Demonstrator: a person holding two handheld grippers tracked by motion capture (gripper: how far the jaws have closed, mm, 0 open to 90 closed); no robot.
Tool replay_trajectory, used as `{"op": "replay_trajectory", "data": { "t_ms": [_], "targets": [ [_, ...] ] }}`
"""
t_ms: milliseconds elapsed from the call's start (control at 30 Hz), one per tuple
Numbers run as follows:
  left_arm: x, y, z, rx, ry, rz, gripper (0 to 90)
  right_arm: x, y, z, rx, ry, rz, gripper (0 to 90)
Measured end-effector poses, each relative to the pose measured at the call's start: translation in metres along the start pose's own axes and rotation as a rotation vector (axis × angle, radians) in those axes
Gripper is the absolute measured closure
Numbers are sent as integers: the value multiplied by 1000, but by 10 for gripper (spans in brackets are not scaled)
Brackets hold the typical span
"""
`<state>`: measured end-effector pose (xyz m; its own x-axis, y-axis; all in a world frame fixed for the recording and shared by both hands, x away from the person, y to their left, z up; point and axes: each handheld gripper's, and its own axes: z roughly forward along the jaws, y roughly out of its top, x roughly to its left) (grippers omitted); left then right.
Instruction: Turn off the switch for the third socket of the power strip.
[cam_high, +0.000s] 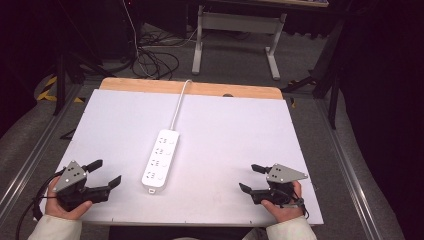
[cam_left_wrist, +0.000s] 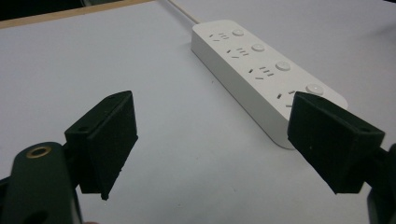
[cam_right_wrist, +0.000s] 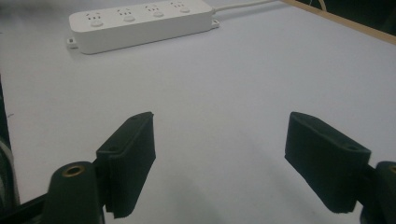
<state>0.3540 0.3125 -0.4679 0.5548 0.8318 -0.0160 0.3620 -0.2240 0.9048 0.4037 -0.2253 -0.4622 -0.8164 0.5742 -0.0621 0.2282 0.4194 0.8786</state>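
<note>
Nothing begun: power strip (cam_high: 160, 161) lies untouched mid-table, cord running to 12 o'clock; left gripper (cam_high: 106, 173) at 8 o'clock, right gripper (cam_high: 252, 178) at 4, both gaping, empty.

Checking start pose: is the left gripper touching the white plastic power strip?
Apart. In the high view, bare white table lies between the open left gripper and the white plastic power strip.

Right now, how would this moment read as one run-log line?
left gripper: open, empty | right gripper: open, empty | power strip: flat mid-table, untouched, between grippers | nothing plugged in
</note>
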Motion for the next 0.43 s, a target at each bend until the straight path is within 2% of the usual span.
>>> {"op": "replay_trajectory", "data": {
  "t_ms": [433],
  "targets": [
    [0,3,-2,32,0,-7,159,0,0,0,-3,1,-1,248]
  ]
}}
